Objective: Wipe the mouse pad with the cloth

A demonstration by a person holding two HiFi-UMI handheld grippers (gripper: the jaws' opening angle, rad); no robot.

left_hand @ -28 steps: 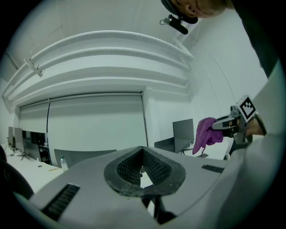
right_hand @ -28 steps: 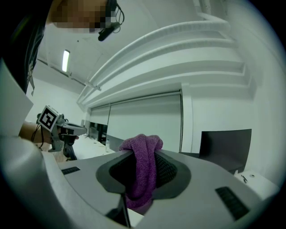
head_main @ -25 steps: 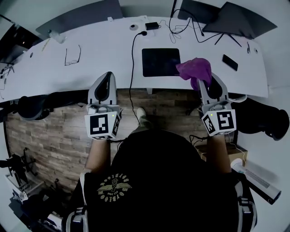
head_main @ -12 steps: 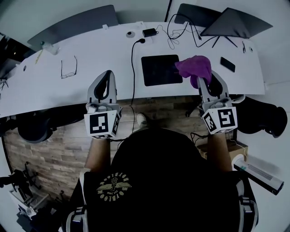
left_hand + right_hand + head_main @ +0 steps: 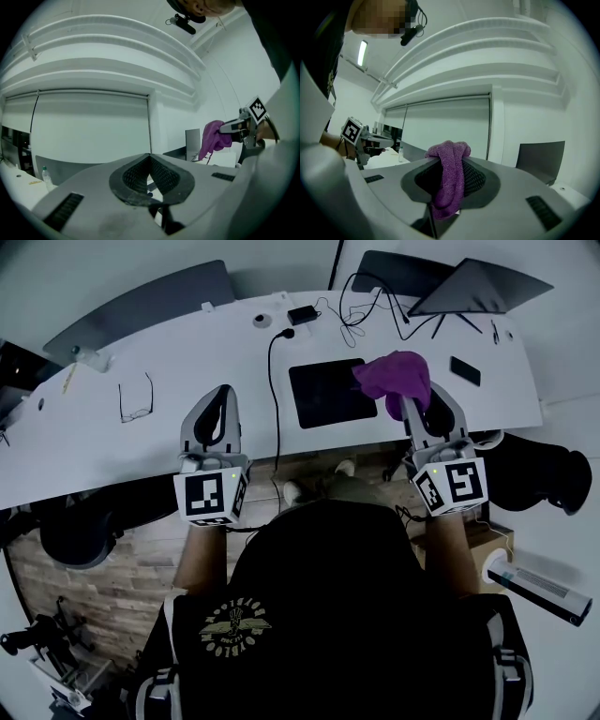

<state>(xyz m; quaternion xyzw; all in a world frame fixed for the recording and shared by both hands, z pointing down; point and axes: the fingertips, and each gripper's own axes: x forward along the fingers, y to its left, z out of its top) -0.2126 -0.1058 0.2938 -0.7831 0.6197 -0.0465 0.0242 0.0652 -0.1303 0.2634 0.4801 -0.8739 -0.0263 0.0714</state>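
Evidently the wiping proper has not begun. This looks like the carry-and-approach step, with the cloth [image 5: 394, 376] brought over the work but not yet on it. The cloth is a bunched purple wad pinched in the right claw [image 5: 447, 161]. Its jaws are clamped on a fold, so part of it stands above the tips and the rest trails down between them. In the head view it sits right of upper centre, overlapping the right edge of the mouse pad [image 5: 328, 393], a dark rectangle lying flat on the white desk [image 5: 187, 362] just right of a black cable [image 5: 272, 381].

The right gripper view looks out level across the room, not down at the desk, so I judge the cloth to be held above the pad, not pressed to it. The next move calls for tipping that claw down until the wad bears on the pad, then sweeping towards the frame's left. Being bunched, it would touch only a small patch per pass.

The left claw [image 5: 150, 158] is closed on nothing, its tips meeting. It is held left of centre over the near edge of the desk, well apart from the pad. Both forearms reach forward from the body at the bottom of the frame, roughly parallel.
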